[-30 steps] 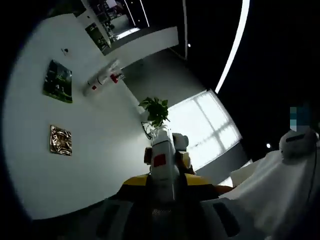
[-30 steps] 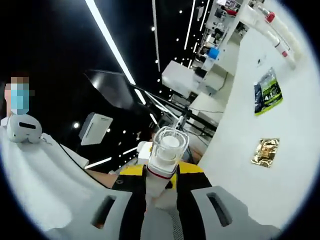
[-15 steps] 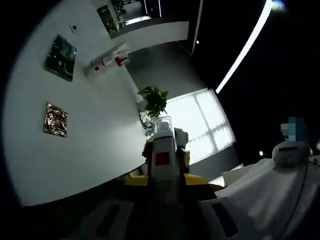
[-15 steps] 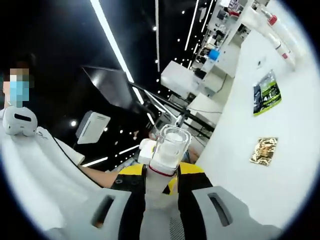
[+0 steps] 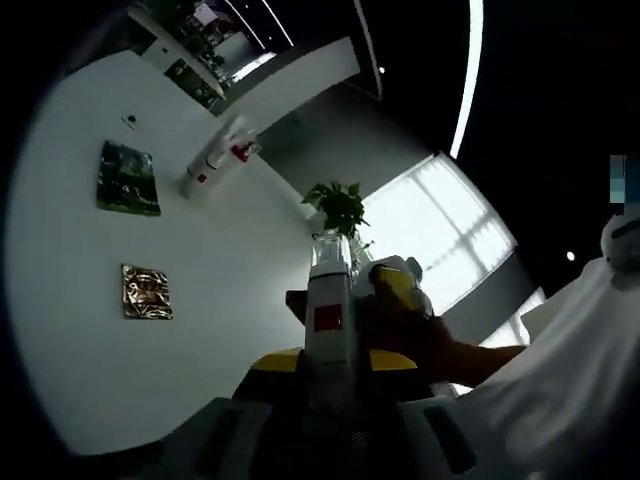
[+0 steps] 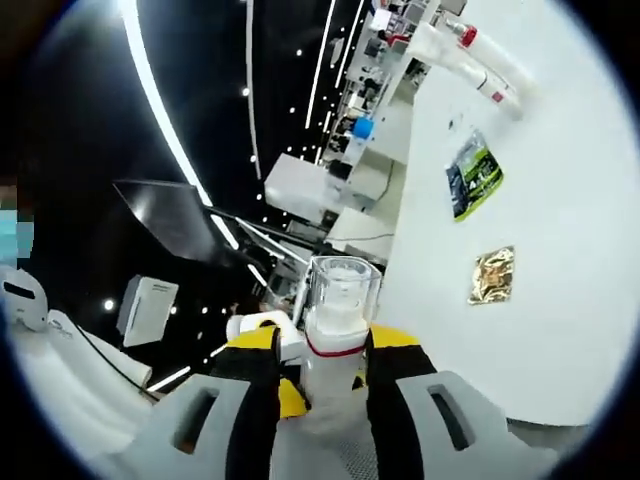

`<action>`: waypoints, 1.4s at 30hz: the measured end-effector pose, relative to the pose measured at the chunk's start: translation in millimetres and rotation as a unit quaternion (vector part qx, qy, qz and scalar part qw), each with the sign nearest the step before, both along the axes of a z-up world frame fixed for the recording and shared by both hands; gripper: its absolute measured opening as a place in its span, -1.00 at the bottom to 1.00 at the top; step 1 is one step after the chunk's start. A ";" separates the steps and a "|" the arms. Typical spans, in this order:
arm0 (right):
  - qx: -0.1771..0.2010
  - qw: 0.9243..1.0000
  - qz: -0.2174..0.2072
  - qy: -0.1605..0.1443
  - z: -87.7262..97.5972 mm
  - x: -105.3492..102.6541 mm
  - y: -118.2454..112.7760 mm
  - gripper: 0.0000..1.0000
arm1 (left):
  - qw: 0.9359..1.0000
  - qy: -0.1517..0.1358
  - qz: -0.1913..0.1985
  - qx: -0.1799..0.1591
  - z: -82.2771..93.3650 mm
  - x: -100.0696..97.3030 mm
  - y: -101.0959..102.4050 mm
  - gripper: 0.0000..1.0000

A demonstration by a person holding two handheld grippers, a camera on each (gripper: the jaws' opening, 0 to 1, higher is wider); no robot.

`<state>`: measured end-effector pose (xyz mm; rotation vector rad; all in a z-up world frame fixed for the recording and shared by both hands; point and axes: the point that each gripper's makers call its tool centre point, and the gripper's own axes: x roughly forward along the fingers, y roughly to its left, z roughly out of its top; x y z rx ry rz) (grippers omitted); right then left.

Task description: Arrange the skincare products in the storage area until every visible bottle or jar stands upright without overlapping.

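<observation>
While held aloft: both grippers carry a bottle each, well above the table.
Left view, grip: left gripper (image 5: 330,375) pinches a white bottle (image 5: 327,310) w/ red square, cap toward 12.
Left view, table: white table (image 5: 220,290) fills 9 to 11; green packet (image 5: 128,178) & gold packet (image 5: 146,291) lie flat on it.
Right view, grip: right gripper (image 6: 330,385) is clamped on a clear-cap bottle (image 6: 338,310), cap at 12.
Right view, table: from 1 to 4.
Doing it well: level bottles first, set bases flat, apart from each other & packets; release only when steady.
</observation>
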<state>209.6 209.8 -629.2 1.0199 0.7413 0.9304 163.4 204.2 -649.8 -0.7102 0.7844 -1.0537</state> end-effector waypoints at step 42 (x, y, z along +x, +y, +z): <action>0.021 0.983 0.141 -0.112 53.0 -21.9 39.1 -0.62 | 0.983 0.044 -0.101 -0.149 40.5 -20.2 25.2 -0.49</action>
